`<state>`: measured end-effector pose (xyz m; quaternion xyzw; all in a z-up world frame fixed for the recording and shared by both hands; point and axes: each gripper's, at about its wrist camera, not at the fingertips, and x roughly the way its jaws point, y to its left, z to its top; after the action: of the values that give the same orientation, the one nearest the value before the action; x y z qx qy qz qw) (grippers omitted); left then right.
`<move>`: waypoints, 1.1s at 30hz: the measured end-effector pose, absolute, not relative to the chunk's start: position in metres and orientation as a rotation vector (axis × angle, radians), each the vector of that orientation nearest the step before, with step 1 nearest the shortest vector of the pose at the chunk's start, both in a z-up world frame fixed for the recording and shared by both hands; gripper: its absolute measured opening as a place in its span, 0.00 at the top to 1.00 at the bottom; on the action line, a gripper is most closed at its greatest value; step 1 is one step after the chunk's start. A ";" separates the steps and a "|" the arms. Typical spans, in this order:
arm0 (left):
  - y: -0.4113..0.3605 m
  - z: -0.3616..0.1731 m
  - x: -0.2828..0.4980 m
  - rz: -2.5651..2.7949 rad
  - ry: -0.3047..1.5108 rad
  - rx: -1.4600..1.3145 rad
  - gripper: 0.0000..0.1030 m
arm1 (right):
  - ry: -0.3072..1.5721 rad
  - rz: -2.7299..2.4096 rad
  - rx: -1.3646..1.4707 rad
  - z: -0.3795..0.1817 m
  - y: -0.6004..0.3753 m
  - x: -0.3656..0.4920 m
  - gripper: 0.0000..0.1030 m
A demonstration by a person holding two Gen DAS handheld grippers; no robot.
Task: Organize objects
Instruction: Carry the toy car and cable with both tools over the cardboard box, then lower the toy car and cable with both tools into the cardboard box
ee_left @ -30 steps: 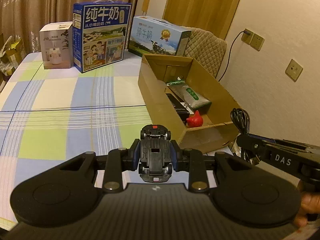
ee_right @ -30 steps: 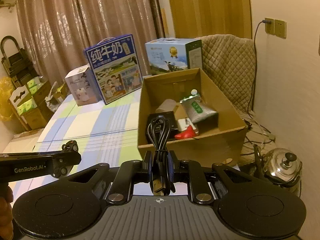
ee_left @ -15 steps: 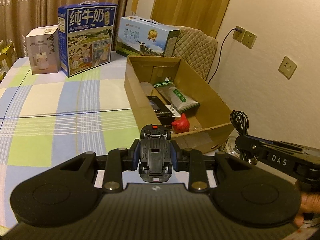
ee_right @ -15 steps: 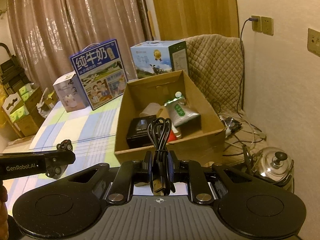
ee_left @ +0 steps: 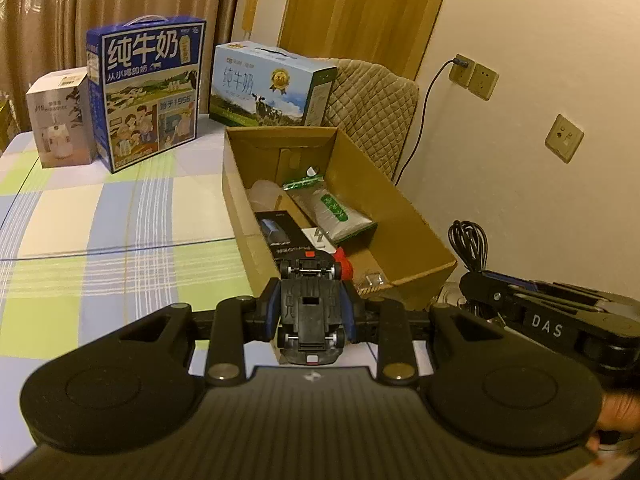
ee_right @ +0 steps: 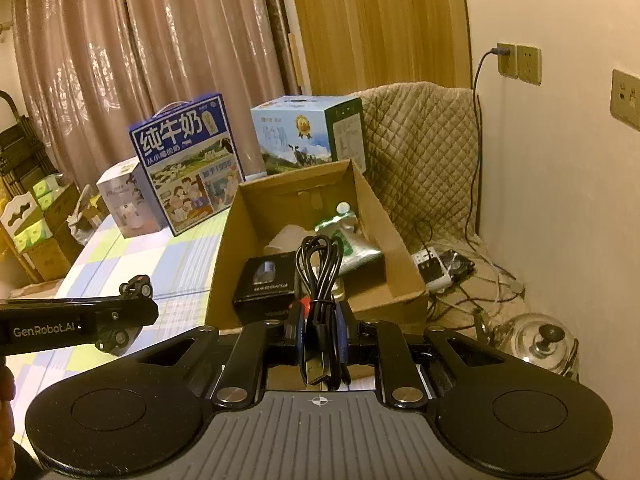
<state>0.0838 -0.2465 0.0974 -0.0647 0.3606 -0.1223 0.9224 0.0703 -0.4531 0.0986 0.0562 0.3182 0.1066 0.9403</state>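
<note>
My left gripper [ee_left: 310, 308] is shut on a black toy car [ee_left: 311, 312], held underside up, just before the near end of the open cardboard box [ee_left: 416, 236]. My right gripper [ee_right: 318, 328] is shut on a coiled black USB cable [ee_right: 318, 276], in front of the same box [ee_right: 394, 260]. Inside the box lie a black carton [ee_right: 266, 284], a silver-green pouch [ee_left: 338, 216], a red item [ee_left: 344, 264] and a pale cup [ee_left: 262, 192]. The right gripper also shows at the lower right of the left wrist view [ee_left: 474, 280], with the cable [ee_left: 470, 244] sticking up from it.
Two blue milk cartons [ee_left: 150, 92] [ee_left: 272, 84] and a white box [ee_left: 60, 116] stand at the far side of the checked tablecloth [ee_left: 100, 232]. A quilted chair [ee_right: 424, 152], floor cables with a power strip [ee_right: 434, 268] and a glass kettle [ee_right: 540, 340] lie right of the box.
Both grippers have moved closer to the cardboard box and a little to the right, each keeping its object. The box now looms larger and nearer in both views.
</note>
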 end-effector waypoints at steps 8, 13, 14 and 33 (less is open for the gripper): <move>-0.259 0.099 0.098 -0.265 0.740 -0.127 0.75 | 0.646 0.224 0.099 0.102 -0.460 0.084 0.88; -0.266 0.099 0.110 -0.273 0.742 -0.128 0.75 | 0.643 0.229 0.072 0.105 -0.462 0.096 0.88; -0.268 0.099 0.114 -0.274 0.743 -0.127 0.75 | 0.643 0.231 0.068 0.106 -0.463 0.100 0.88; -0.282 0.084 0.171 -0.282 0.782 -0.154 0.75 | 0.698 0.288 0.012 0.109 -0.461 0.168 0.88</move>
<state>0.1707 -0.2823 0.0837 -0.0745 0.3796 -0.1369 0.9119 0.1678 -0.4611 0.1095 0.0057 0.3406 0.1406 0.9296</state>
